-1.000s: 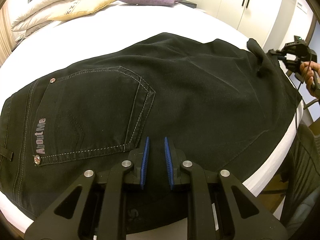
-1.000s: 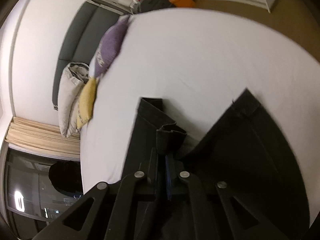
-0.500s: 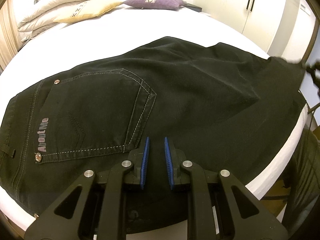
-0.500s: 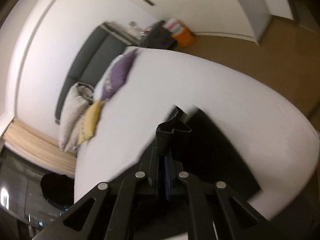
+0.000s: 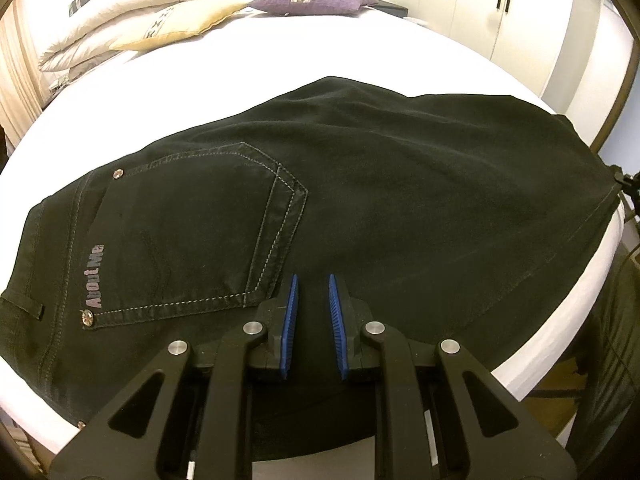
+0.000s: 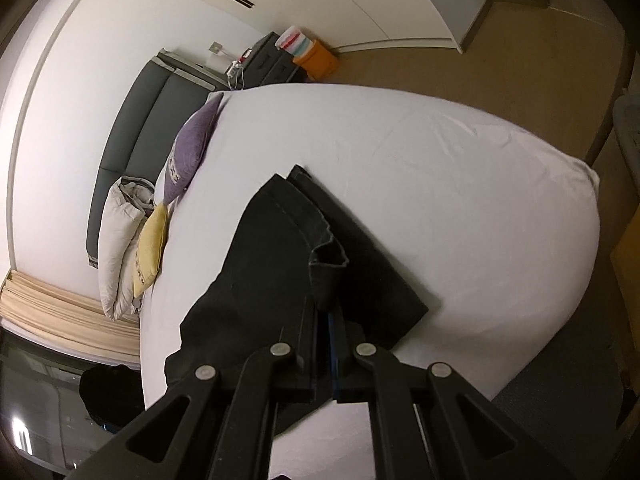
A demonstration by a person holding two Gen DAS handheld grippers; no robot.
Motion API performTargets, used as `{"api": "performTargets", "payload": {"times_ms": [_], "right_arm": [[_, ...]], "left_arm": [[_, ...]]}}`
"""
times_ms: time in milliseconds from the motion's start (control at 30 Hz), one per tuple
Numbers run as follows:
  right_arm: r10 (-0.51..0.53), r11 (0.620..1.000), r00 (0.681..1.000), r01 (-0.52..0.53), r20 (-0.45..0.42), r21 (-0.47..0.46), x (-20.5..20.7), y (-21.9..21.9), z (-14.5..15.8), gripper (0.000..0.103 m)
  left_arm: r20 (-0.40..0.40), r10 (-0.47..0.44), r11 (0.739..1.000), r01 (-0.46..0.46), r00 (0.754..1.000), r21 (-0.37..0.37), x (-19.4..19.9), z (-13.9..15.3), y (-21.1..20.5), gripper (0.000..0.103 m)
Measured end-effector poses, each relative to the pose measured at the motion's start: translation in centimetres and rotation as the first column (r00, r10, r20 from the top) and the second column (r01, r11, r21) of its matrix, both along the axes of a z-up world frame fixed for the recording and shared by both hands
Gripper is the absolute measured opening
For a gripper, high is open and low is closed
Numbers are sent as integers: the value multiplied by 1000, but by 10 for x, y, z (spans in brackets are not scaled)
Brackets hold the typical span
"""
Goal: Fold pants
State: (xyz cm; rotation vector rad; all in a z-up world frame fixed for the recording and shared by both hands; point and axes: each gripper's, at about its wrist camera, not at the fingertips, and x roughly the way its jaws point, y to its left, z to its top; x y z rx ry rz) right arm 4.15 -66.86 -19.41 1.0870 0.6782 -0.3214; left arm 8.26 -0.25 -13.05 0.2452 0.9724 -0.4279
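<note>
Black pants (image 5: 360,200) lie flat across the white bed (image 5: 280,40), back pocket up, waistband at the left. My left gripper (image 5: 313,286) hovers low over the seat by the pocket, blue pads slightly apart, holding nothing. My right gripper (image 6: 327,312) is shut on the hem of the pant leg (image 6: 326,256) at the bed's near edge, where the pants (image 6: 260,272) stretch away from it. The right gripper's body shows at the far right edge of the left wrist view (image 5: 628,184).
Cream, yellow and purple pillows (image 5: 160,12) lie at the head of the bed. White wardrobe doors (image 5: 500,4) stand at the right. In the right wrist view there are a grey headboard (image 6: 132,128), an orange box (image 6: 316,60) and brown floor (image 6: 520,48) beyond the bed.
My right gripper has pulled the leg hem outward to the bed's edge, and the leg now lies stretched and flat. My left gripper has barely moved.
</note>
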Motion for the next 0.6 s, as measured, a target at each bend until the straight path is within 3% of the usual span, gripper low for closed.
{"api": "performTargets", "payload": {"times_ms": [233,267,400,533,600], "right_arm": [[-11,1000,1000,11,7,-28,-11,1,8,5],[25,999,1000,-25,-13,-28,-6,2,4,5],[-23,999,999,25,-42,38,-14,-4,-27,4],[-16,1000,999,16,-40,-12,-12,0,-16,4],[-11,1000,998,12,-58,28,-9,-4,-28,3]], "left_arm": [[22,-57,998,56,998,30,-9,-1,-11,16],[21,-54,998,53,998,29,-8,-2,-11,16],[17,-52,999,51,999,16,-7,-3,-8,16],[19,-61,998,61,998,15,-9,-4,-5,16],[17,-56,998,56,998,5,-9,-4,-3,16]]}}
